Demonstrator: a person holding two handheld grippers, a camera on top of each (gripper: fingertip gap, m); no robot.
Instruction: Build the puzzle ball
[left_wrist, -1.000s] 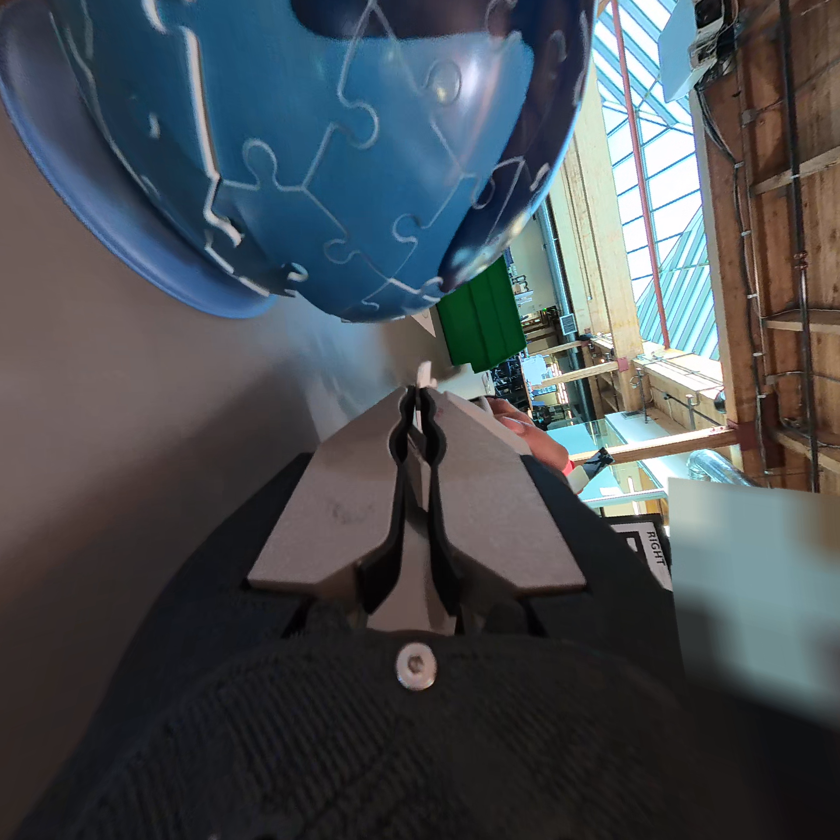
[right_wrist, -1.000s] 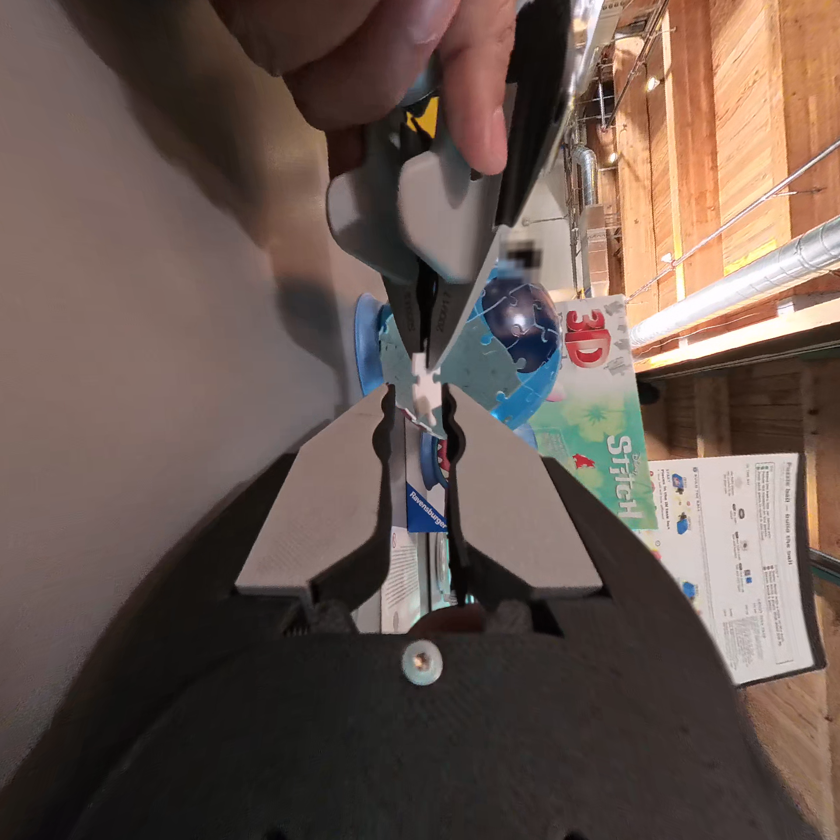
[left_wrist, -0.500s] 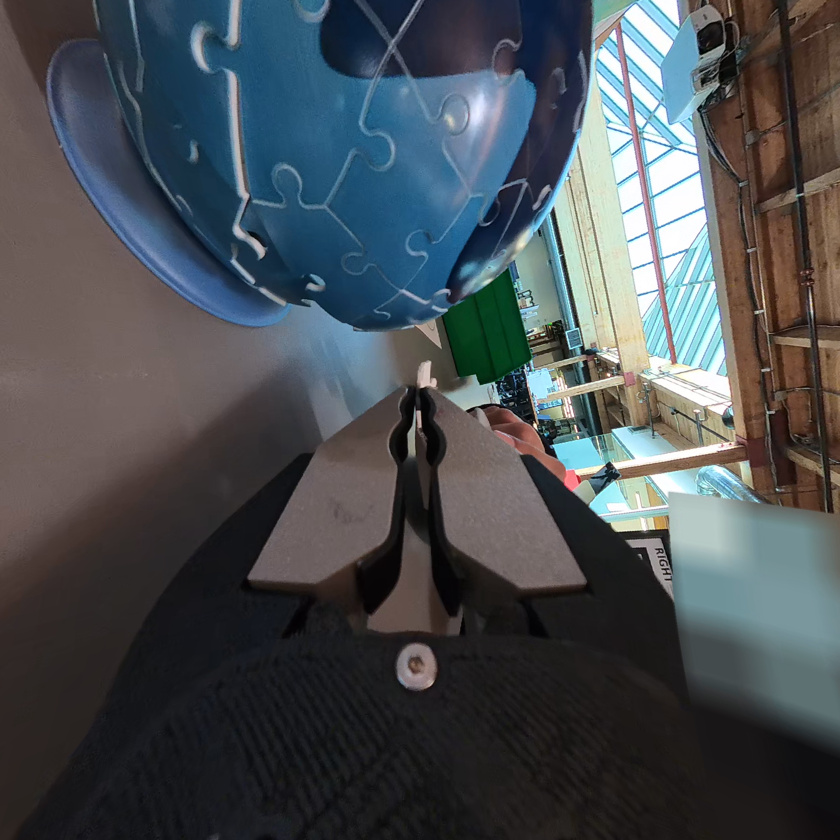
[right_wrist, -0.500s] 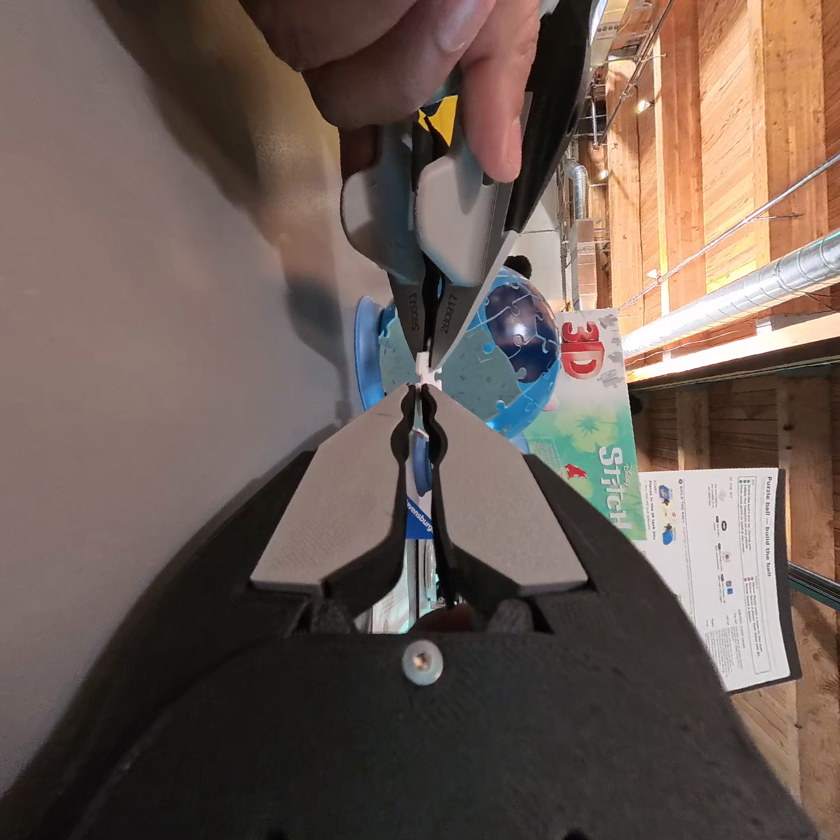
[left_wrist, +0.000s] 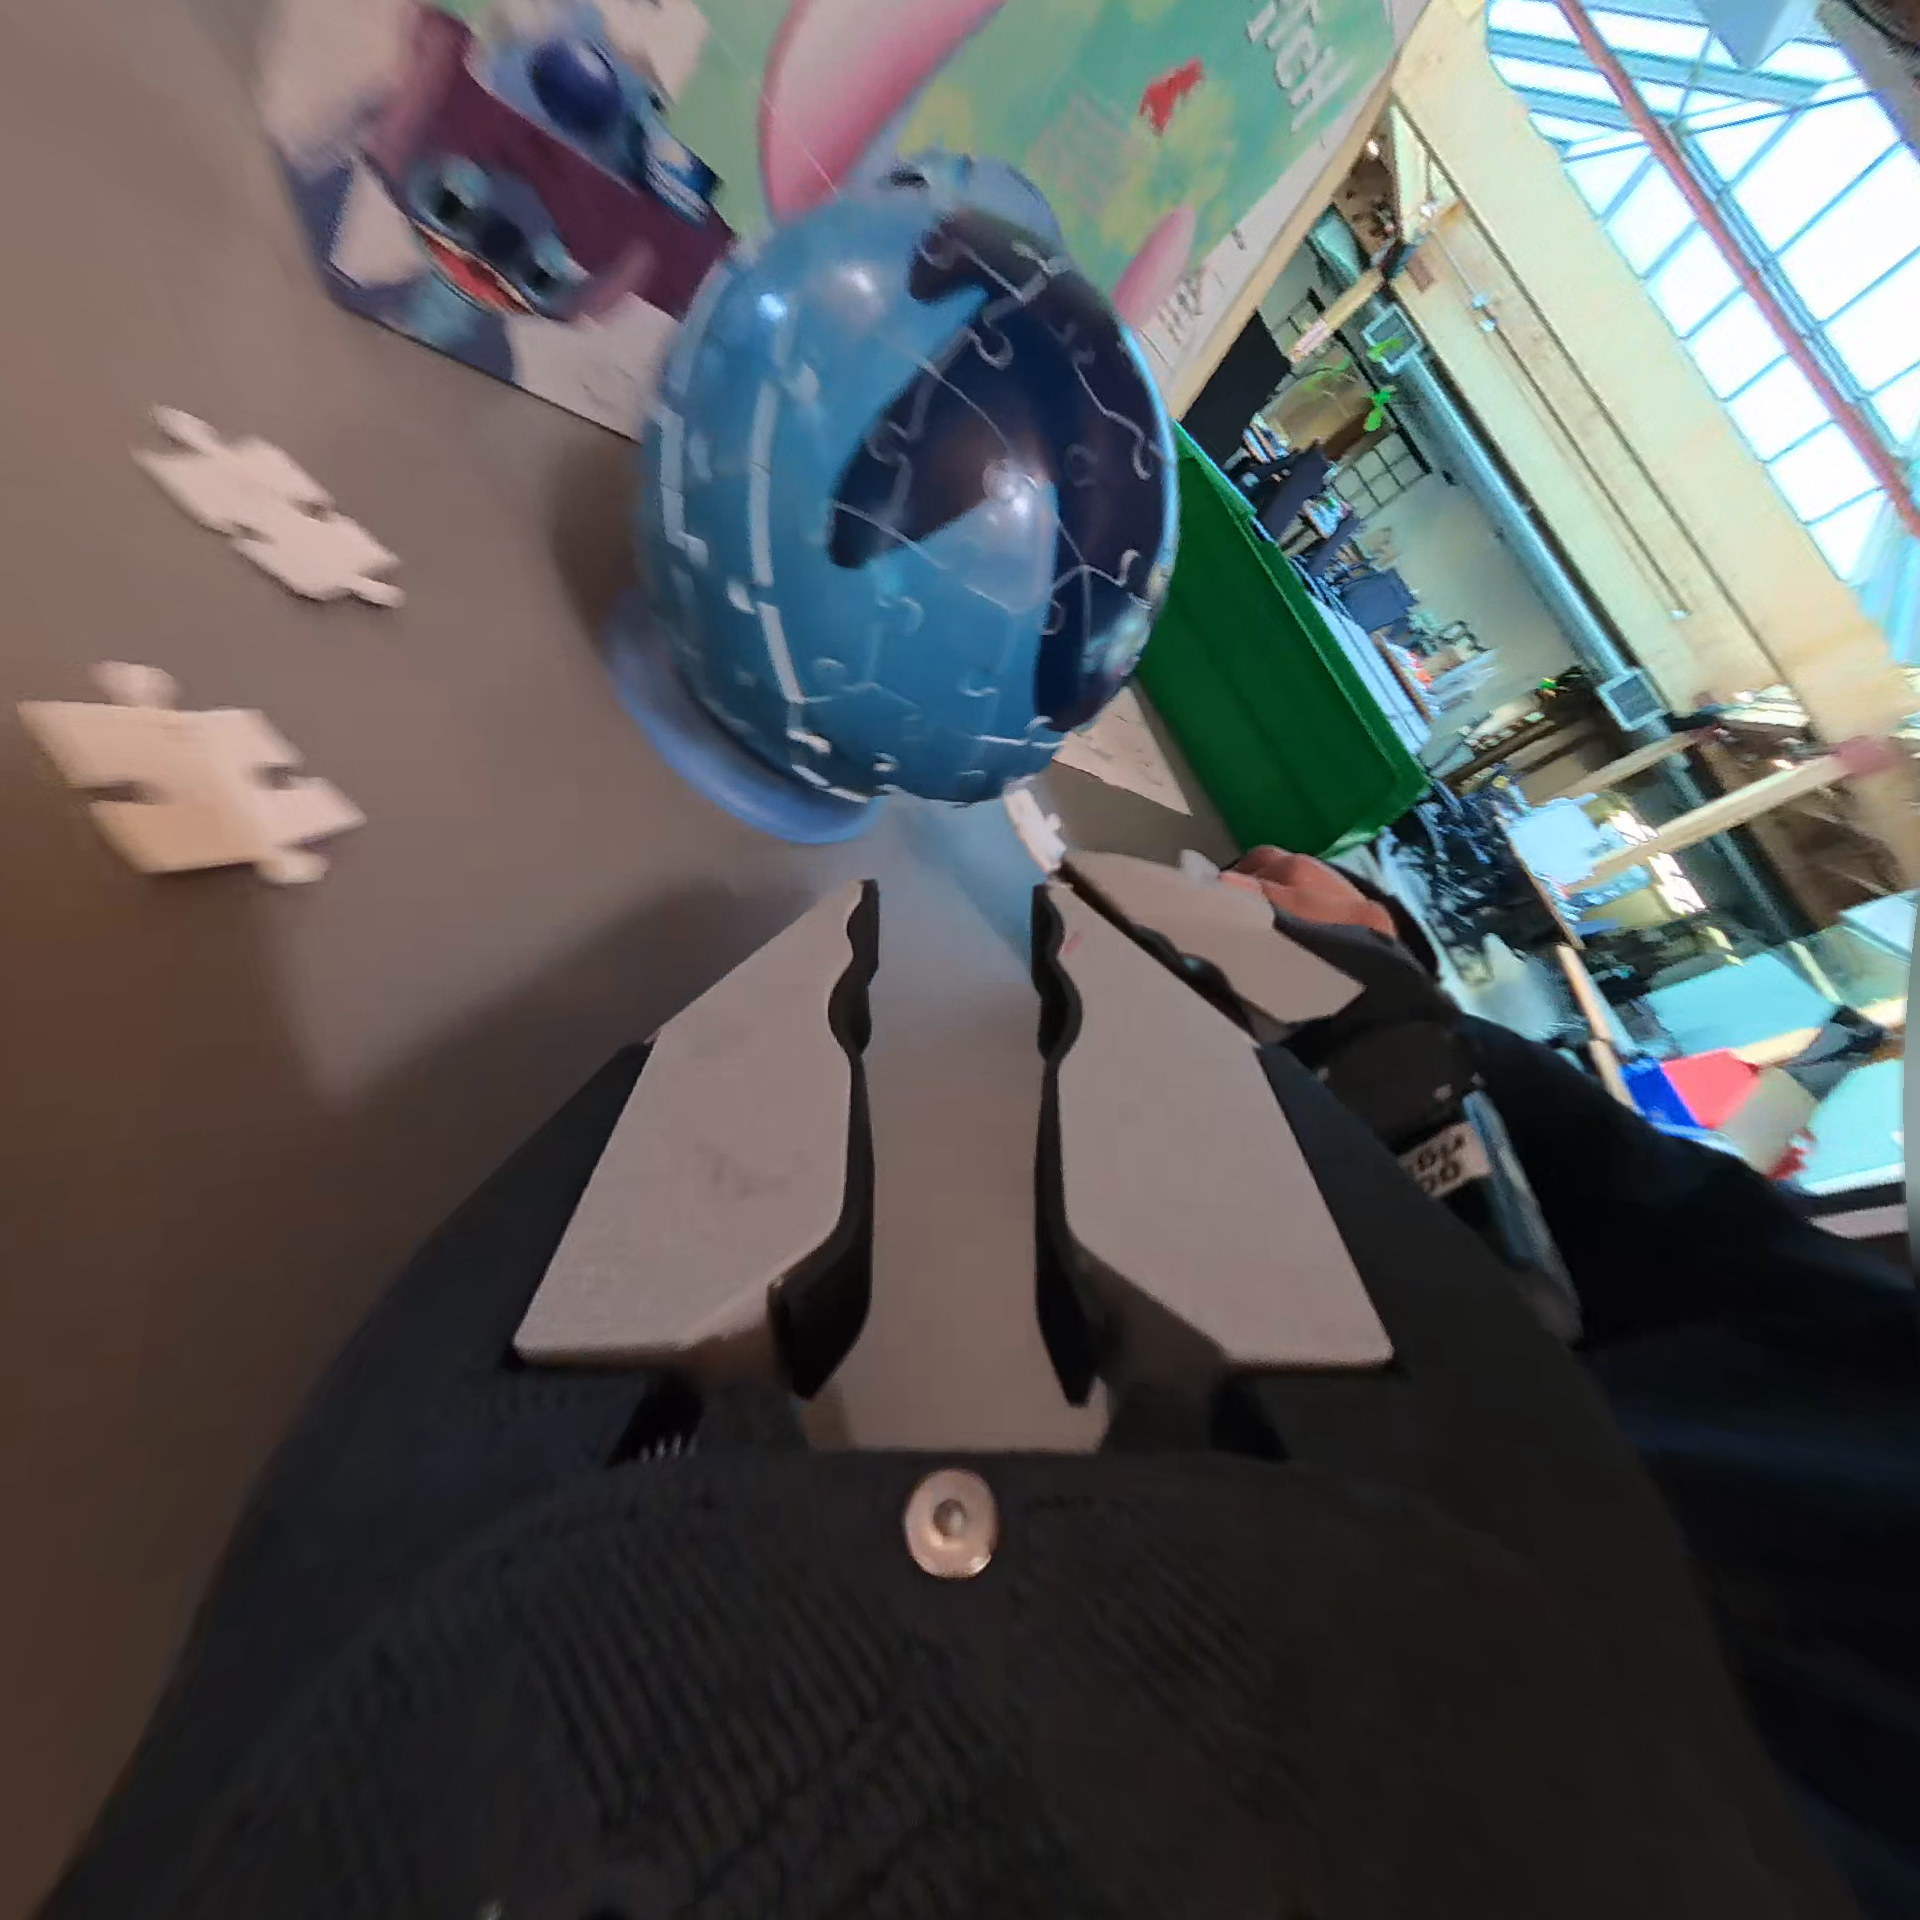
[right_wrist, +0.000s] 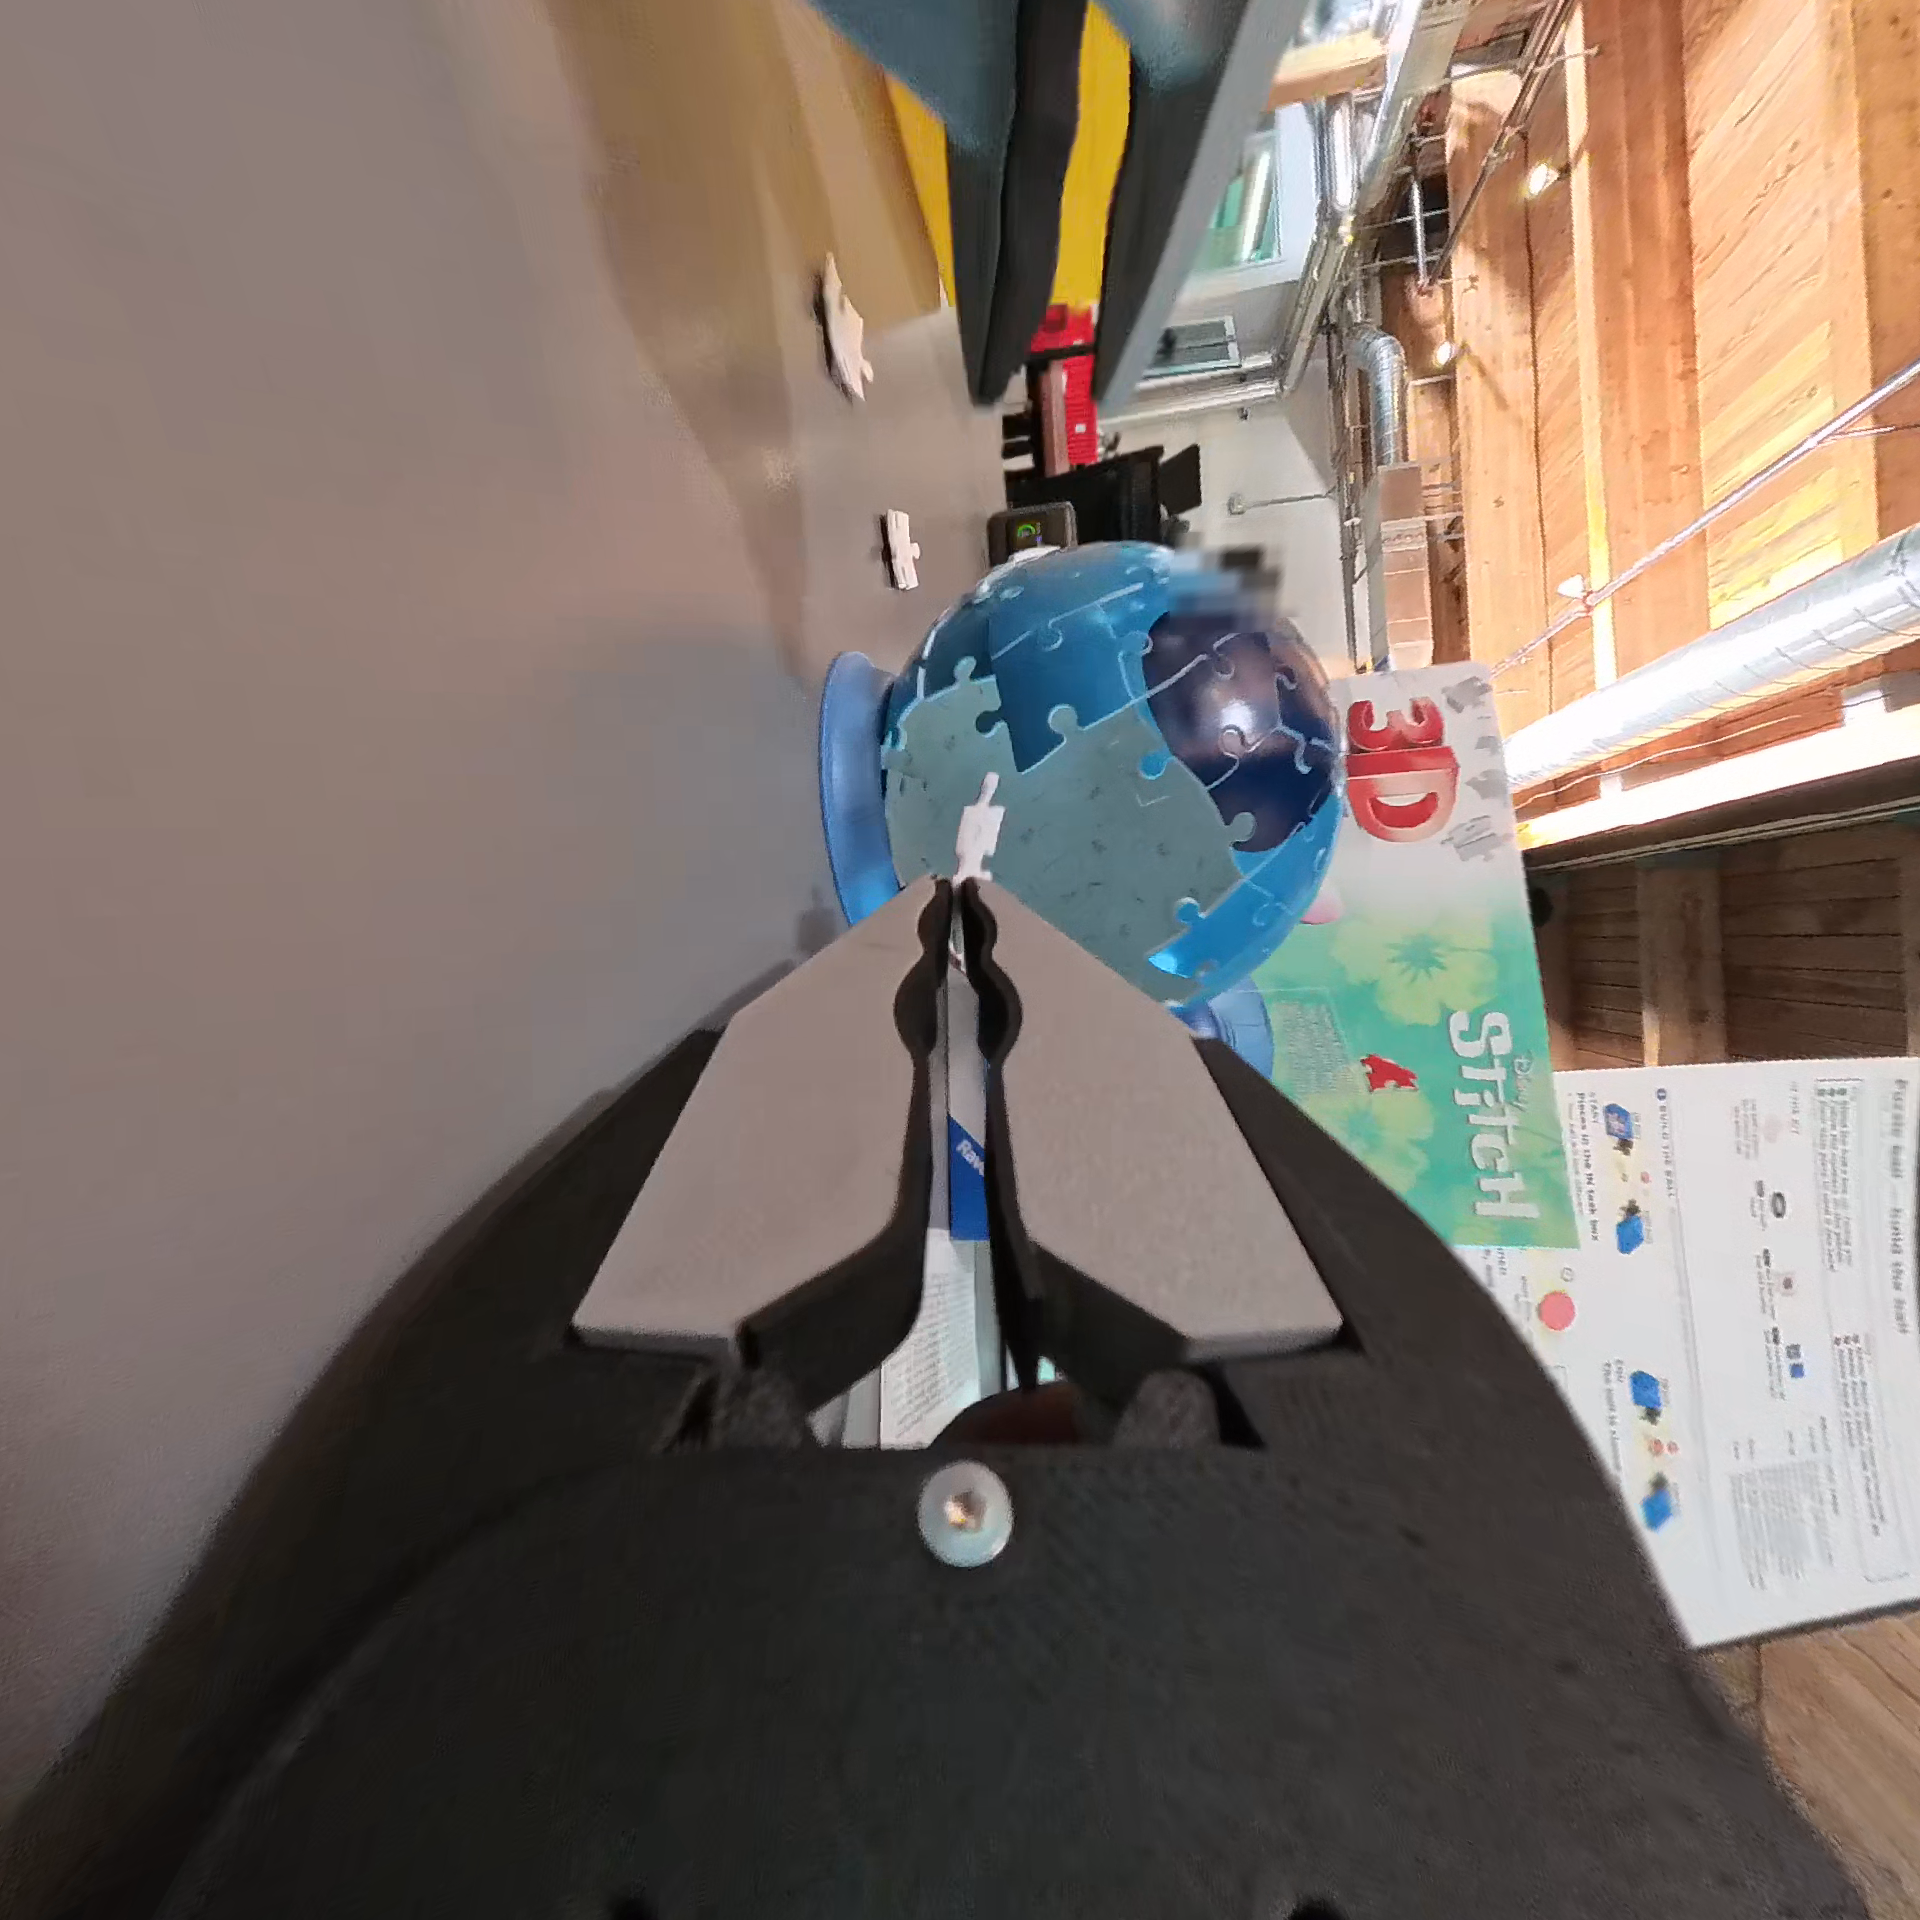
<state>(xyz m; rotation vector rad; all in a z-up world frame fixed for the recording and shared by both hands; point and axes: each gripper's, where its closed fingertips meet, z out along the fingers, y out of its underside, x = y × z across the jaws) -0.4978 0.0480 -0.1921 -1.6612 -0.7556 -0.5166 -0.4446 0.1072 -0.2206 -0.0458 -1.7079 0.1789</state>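
Ball: the part-built glossy blue plastic puzzle ball (right_wrist: 1112, 769) sits on its blue ring stand on your grey table (left_wrist: 312, 1039), likely light and fragile.
Left gripper (left_wrist: 954, 914): fingers apart, empty.
Right gripper (right_wrist: 958, 891): fingers clamped on a small white puzzle piece (right_wrist: 979, 826); keep hold by its edge.

**Printed matter around the puzzle ball**

Just behind the puzzle ball (right_wrist: 1101, 769) is a green box (right_wrist: 1455, 997) bearing large red raised lettering, white lettering and a block of fine print. Farther from the ball, beyond the box, is a white instruction sheet (right_wrist: 1766, 1351) with small text and tiny pictures. Near the ball's base, a blue strip (right_wrist: 968, 1174) carries white letters.
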